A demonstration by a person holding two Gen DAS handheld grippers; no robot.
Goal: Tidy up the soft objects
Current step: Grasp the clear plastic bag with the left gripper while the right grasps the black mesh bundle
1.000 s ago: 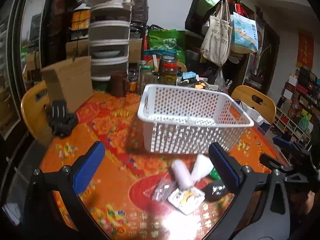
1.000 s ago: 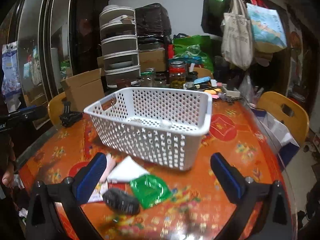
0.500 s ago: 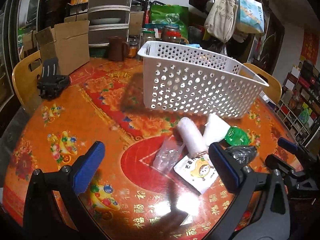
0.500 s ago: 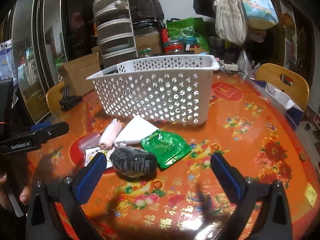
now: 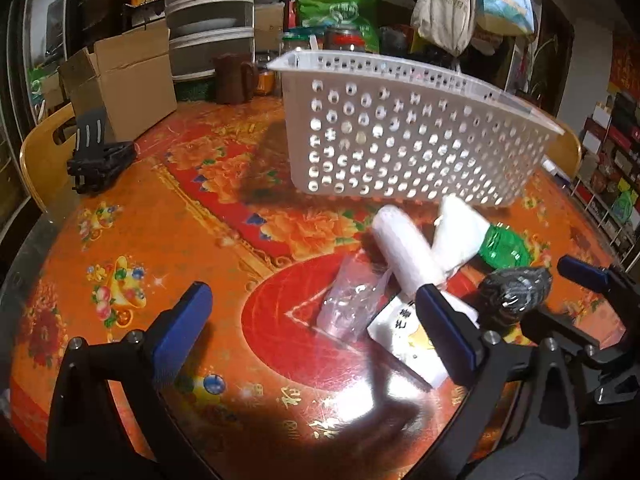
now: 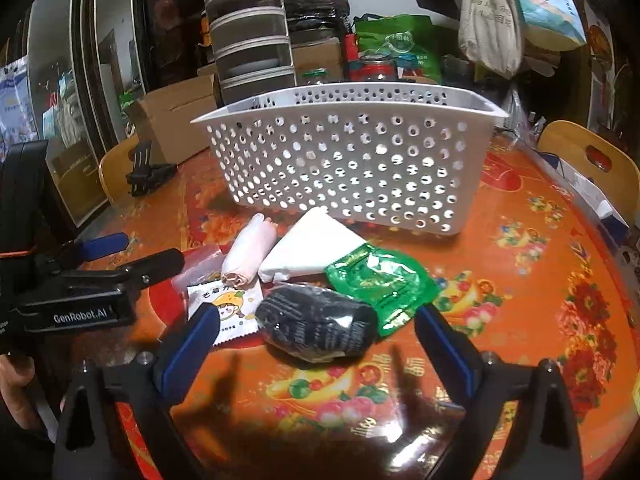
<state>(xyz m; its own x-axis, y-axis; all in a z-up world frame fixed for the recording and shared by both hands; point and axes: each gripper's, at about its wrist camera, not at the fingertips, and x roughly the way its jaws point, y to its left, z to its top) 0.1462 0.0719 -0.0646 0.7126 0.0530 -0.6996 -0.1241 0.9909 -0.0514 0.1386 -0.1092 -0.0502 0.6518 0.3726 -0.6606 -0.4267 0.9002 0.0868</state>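
A white perforated basket (image 5: 404,136) (image 6: 352,152) stands on the orange table. In front of it lie soft items: a pale pink roll (image 5: 404,252) (image 6: 250,250), a white folded pack (image 5: 460,232) (image 6: 312,246), a green packet (image 5: 506,246) (image 6: 380,280), a black bundle (image 5: 514,284) (image 6: 316,322), a clear bag (image 5: 348,300) and a white cartoon sachet (image 5: 408,340) (image 6: 228,308). My left gripper (image 5: 312,328) is open, low over the clear bag and sachet. My right gripper (image 6: 316,344) is open, its fingers either side of the black bundle.
A cardboard box (image 5: 120,76), a brown jug (image 5: 232,80), stacked drawers (image 5: 210,20) and jars stand behind the basket. A black clamp stand (image 5: 98,156) sits at the table's left. Wooden chairs (image 6: 588,160) ring the table. Bags hang at the back right.
Both grippers have dropped lower and moved in toward the pile of soft items. The right gripper now brackets the black bundle; both stay open.
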